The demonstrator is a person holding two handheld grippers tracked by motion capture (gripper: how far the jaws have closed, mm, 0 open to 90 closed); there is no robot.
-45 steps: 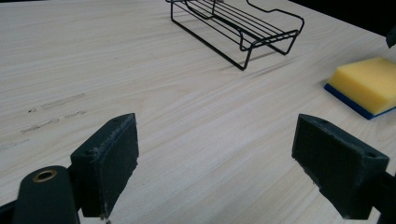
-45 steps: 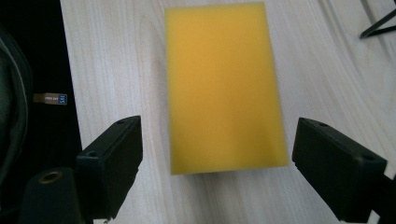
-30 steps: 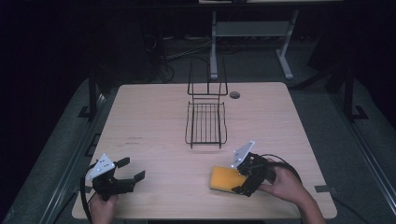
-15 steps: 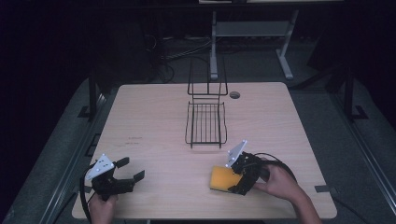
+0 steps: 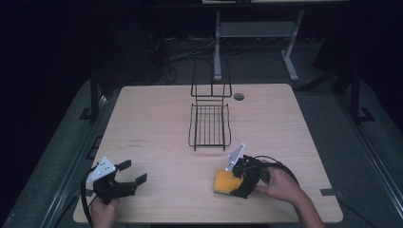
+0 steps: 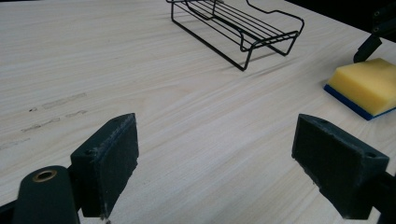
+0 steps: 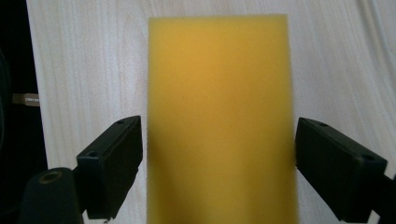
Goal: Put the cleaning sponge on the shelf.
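Right gripper view is showing the yellow sponge (image 7: 219, 121) lying flat on the wooden table (image 7: 84, 65), sitting between the two black jaws of the right gripper (image 7: 218, 163). The jaws are standing apart, one on each side of the sponge and very close to its edges; whether they are touching it cannot be told. In the high view the sponge (image 5: 224, 181) is lying near the table's front edge, right of centre, with the right gripper (image 5: 241, 178) poised over it and a hand (image 5: 280, 184) holding that gripper. In the left gripper view the sponge (image 6: 364, 84) is showing a blue underside layer. The black wire rack (image 5: 209, 124) is standing behind the sponge, toward the table's middle and apart from it. The left gripper (image 5: 128, 176) is resting near the front left corner, well apart from the sponge, its jaws spread wide over bare wood.
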